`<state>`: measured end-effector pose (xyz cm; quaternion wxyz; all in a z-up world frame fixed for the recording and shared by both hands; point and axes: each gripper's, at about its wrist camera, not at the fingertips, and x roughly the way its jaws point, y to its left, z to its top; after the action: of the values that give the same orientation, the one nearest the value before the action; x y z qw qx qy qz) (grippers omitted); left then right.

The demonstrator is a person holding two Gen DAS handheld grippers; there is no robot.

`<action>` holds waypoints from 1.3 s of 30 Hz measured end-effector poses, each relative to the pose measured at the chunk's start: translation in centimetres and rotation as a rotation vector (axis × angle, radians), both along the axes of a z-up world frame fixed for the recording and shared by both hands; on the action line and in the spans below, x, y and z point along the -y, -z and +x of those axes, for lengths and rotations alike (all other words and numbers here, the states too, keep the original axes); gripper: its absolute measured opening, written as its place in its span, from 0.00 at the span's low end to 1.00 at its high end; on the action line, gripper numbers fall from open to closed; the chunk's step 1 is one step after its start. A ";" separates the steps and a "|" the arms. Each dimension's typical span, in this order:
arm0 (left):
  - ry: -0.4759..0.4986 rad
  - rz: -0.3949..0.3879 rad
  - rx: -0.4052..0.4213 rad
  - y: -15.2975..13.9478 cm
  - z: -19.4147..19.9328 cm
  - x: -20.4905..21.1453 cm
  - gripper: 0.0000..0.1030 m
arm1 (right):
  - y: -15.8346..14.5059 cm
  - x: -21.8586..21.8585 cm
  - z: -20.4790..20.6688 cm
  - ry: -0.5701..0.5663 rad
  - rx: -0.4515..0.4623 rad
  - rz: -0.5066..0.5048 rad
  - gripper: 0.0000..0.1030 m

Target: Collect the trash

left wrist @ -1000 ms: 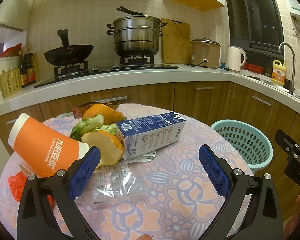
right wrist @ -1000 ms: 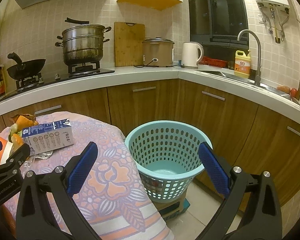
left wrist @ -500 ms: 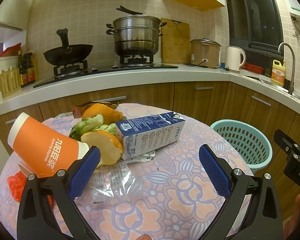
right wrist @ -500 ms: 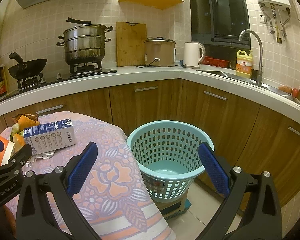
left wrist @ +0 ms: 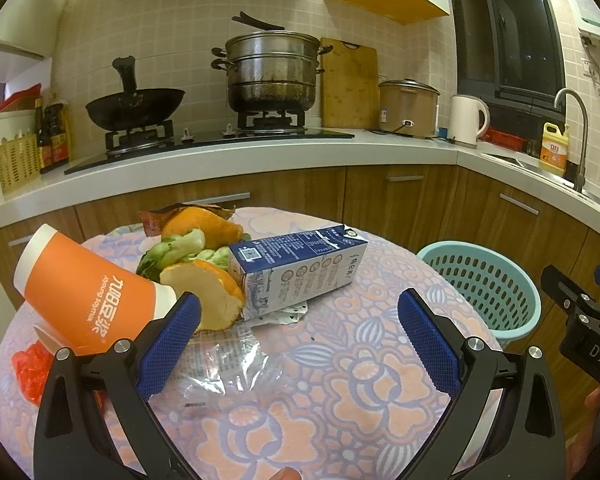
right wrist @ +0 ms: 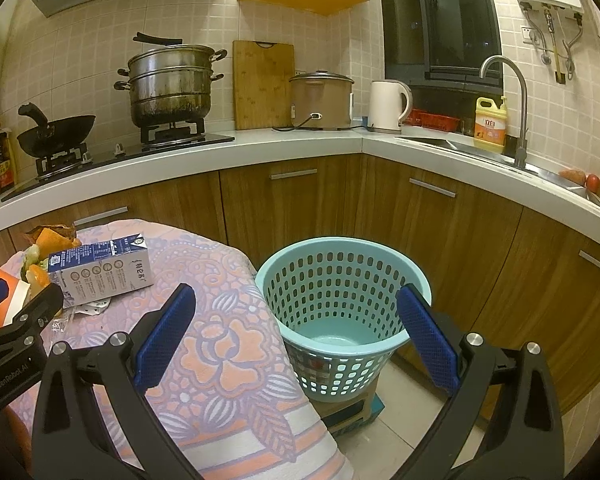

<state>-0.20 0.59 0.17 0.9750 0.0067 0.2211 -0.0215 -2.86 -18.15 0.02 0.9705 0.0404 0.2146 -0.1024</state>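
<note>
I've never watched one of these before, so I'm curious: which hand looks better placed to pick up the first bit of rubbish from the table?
Probably the left. Its open tool faces the milk carton, orange cup and peels, while the right tool, also open and empty, points towards the basket.

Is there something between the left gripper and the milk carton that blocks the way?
Nothing solid. The left gripper, open, faces the milk carton; only a flat clear plastic wrapper lies on the tablecloth between them. The orange peel touches the carton's left end.
</note>
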 end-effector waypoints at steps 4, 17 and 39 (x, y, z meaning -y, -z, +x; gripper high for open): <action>0.000 -0.001 0.003 0.0 0.0 0.0 0.93 | 0.0 0.0 0.0 0.000 0.000 0.000 0.93; 0.025 -0.016 -0.002 0.1 -0.3 0.1 0.93 | 0.2 -0.2 0.0 -0.005 -0.007 -0.002 0.93; 0.004 -0.026 -0.008 -0.1 -0.2 -0.6 0.93 | 0.4 -0.5 -0.1 -0.018 -0.008 -0.010 0.93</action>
<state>-0.40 1.14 0.31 0.9740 -0.0057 0.2249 -0.0265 -2.94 -17.70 -0.41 0.9707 0.0333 0.2183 -0.0949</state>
